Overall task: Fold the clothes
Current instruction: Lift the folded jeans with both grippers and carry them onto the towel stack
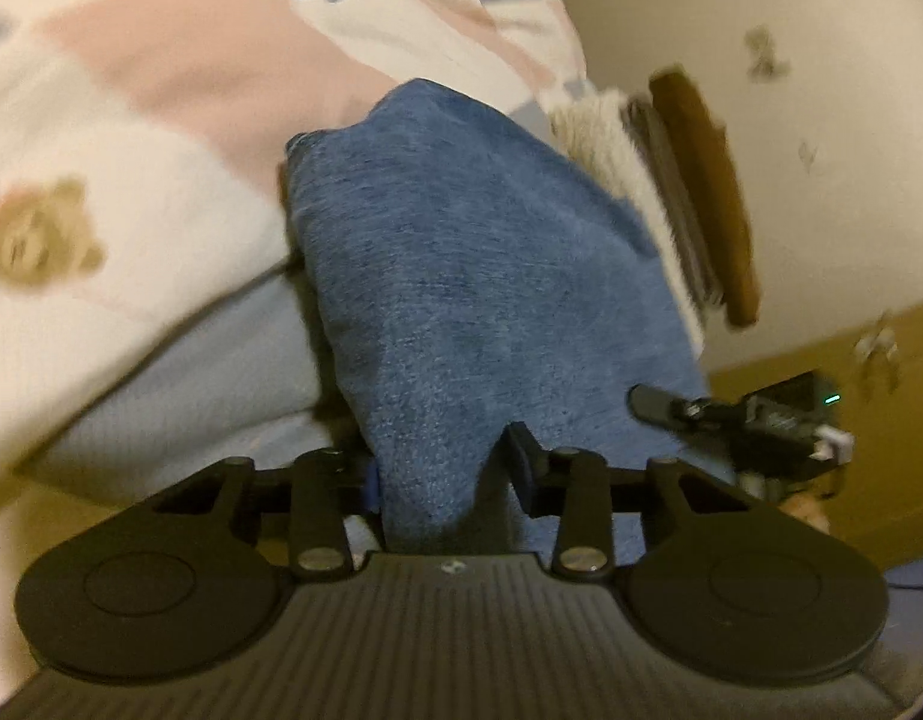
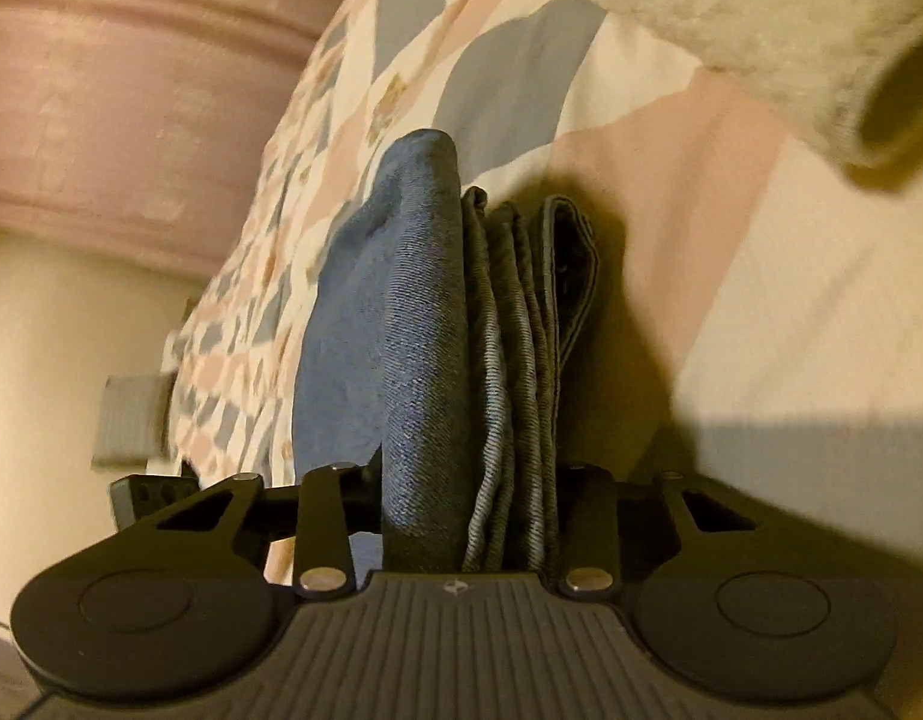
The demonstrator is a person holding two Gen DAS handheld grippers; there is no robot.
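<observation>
**Gripping folded jeans from both ends over the bed**

Holding the jeans [image 2: 425,324] as a thick folded bundle, both grippers appeared to be carrying it together, probably so the layers would stay stacked while it was moved or set down. The bundle hung just above the patterned bedsheet [image 2: 731,228]; whether it touched the sheet could not be told.

The right gripper [image 2: 467,516] had its jaws closed partway, clamped around the whole stack: the blue outer fold on one side and several grey-blue inner layers edge-on beside it. That wide bite suggested it was meant to keep every layer from slipping.

The left gripper [image 1: 443,474] had its jaws closed narrowly on a pinch of the blue denim, the cloth bulging away from them. In its view the right gripper showed at the bundle's far edge, and a pile [image 1: 671,192] of other folded clothes lay behind.

A fluffy white sleeve [image 2: 761,30] crossed above.
</observation>
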